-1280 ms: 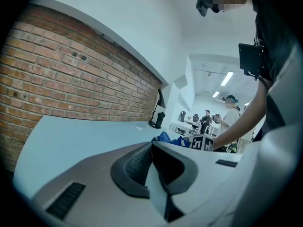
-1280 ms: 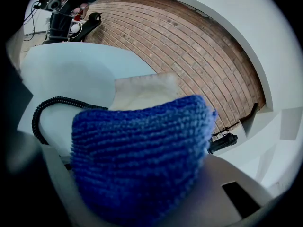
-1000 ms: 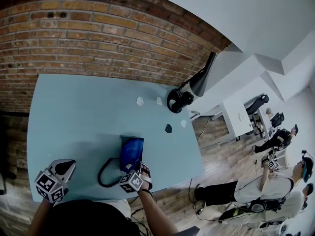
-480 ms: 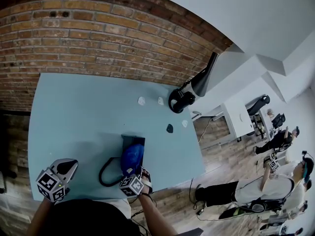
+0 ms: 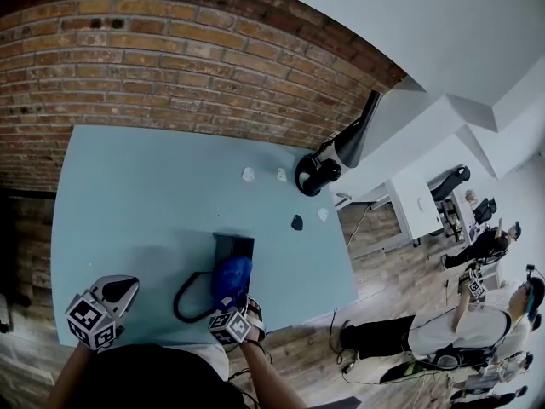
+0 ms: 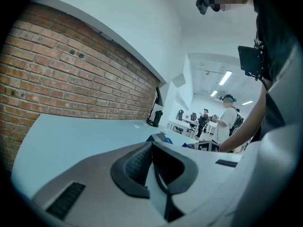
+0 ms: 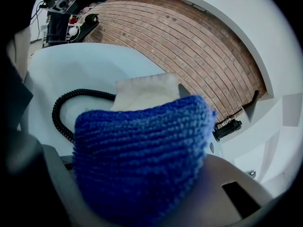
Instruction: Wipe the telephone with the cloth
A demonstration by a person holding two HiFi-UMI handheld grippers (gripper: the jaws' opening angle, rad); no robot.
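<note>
The dark telephone (image 5: pixel 232 248) lies on the light blue table (image 5: pixel 136 194), its coiled black cord (image 5: pixel 189 298) looping to the left. A blue knitted cloth (image 5: pixel 232 277) rests on the phone's near end, and my right gripper (image 5: pixel 235 307) is shut on it. In the right gripper view the cloth (image 7: pixel 142 141) fills the space between the fingers of the right gripper (image 7: pixel 137 178), with the telephone (image 7: pixel 147 91) and cord (image 7: pixel 61 112) just beyond. My left gripper (image 5: pixel 117 293) hovers at the table's near left corner, apart from the phone; the left gripper (image 6: pixel 152 148) is shut and holds nothing.
A black lamp-like stand (image 5: pixel 319 175) sits at the table's far right edge. Small white scraps (image 5: pixel 248 175) (image 5: pixel 323 215) and a small dark item (image 5: pixel 296 222) lie near it. A brick wall (image 5: pixel 170 75) runs behind the table. People (image 5: pixel 443 335) stand on the wooden floor to the right.
My right gripper has drawn the cloth back along the telephone toward the near edge, uncovering more of the phone's far end. The left gripper has stayed in place.
</note>
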